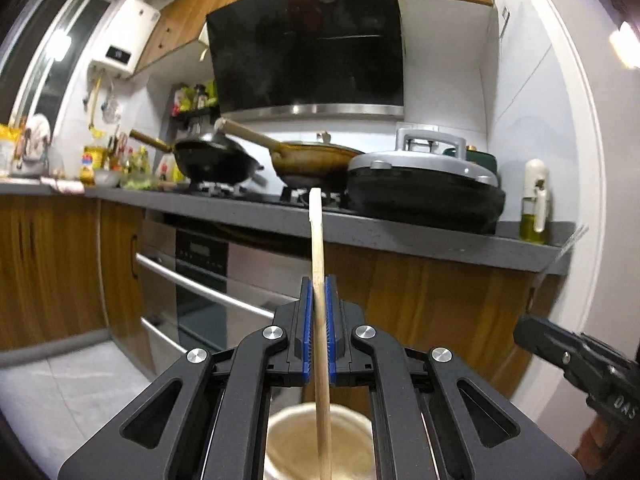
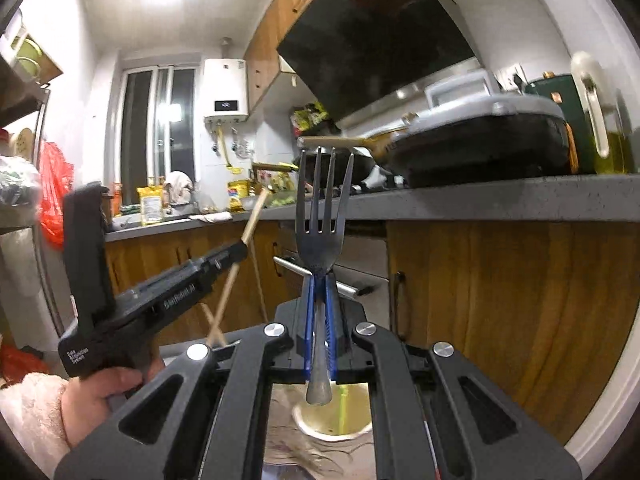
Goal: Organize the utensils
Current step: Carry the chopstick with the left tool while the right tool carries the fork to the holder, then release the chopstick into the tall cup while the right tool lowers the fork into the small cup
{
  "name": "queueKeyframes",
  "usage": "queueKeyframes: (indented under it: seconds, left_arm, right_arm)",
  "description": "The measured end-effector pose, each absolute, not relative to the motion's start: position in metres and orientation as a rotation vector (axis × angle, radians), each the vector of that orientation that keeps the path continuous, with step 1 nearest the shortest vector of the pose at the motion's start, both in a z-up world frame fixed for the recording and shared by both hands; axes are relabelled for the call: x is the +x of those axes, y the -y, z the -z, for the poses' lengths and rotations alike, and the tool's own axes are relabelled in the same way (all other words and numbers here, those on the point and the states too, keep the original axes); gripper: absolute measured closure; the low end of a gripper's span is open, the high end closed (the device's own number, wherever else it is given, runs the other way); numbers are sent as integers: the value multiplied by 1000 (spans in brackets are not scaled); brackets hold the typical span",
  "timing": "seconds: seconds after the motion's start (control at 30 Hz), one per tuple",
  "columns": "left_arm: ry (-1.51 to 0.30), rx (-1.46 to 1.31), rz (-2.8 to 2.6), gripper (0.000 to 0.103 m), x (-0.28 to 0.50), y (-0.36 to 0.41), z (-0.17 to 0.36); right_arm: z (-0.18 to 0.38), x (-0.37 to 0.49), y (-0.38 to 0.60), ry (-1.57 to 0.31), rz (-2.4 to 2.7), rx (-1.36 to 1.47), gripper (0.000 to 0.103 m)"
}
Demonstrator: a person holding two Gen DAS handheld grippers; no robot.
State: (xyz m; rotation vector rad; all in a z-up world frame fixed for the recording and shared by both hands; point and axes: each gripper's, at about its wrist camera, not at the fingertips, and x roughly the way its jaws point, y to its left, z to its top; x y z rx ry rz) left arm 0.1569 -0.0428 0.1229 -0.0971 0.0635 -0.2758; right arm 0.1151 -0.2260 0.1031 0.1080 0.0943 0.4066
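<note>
My left gripper (image 1: 319, 280) is shut on pale wooden chopsticks (image 1: 319, 248), which stand nearly upright with their tips in front of the counter edge. Their lower ends reach down over a cream cup (image 1: 296, 440) under the gripper. My right gripper (image 2: 320, 280) is shut on the neck of a dark metal fork (image 2: 323, 216) with its tines pointing up. The fork's handle end hangs above a yellowish cup (image 2: 348, 416). In the right wrist view the left gripper (image 2: 242, 246) is at the left with the chopsticks (image 2: 256, 212) slanting through it, held by a hand (image 2: 104, 396).
A grey counter (image 1: 400, 232) runs ahead with a black wok (image 1: 216, 160), a brown pan (image 1: 312, 160), a lidded electric griddle (image 1: 424, 184) and an oil bottle (image 1: 534, 208). Below are an oven (image 1: 200, 280) and wooden cabinets (image 1: 440, 304). The right gripper (image 1: 520, 330) shows at the right edge.
</note>
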Motion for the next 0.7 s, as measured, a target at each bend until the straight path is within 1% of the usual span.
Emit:
queueKeyframes:
  seconds: [0.3, 0.5, 0.7]
  left_arm:
    - [-52, -22, 248, 96, 170, 55, -104]
    - [-83, 15, 281, 96, 145, 54, -92]
    - [-215, 29, 266, 96, 133, 52, -77]
  right_arm:
    - [-75, 153, 242, -229, -405, 163, 98]
    - [-60, 161, 241, -292, -415, 156, 98]
    - [-51, 165, 238, -337, -417, 145, 98]
